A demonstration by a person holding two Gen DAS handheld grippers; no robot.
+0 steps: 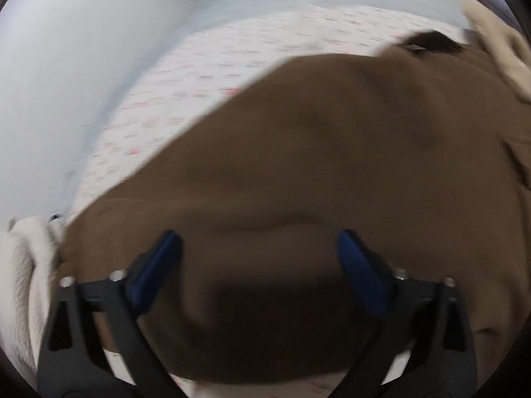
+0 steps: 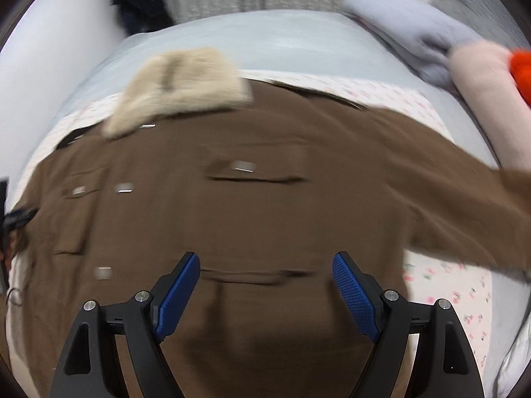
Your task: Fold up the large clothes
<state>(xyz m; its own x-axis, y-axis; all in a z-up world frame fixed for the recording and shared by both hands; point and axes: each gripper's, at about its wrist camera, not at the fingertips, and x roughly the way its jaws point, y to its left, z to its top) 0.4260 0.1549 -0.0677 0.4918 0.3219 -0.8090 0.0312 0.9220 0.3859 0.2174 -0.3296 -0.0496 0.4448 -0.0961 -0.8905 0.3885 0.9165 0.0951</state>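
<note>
Coat: one brown coat (image 2: 265,205) with cream collar (image 2: 179,86), spread on my bed (image 2: 265,36).
Snaps: perhaps five, blurred.
Grippers: my left gripper (image 1: 259,248) and right gripper (image 2: 265,272), fingers (image 2: 355,292) spread, empty.

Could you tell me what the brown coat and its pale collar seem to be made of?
The brown coat looks like matte woven cloth, perhaps cotton or wool blend: no shine, soft creases. Its pale collar looks like cream fleece or faux shearling, judging by its fuzzy nap. Motion blur leaves both uncertain.
</note>
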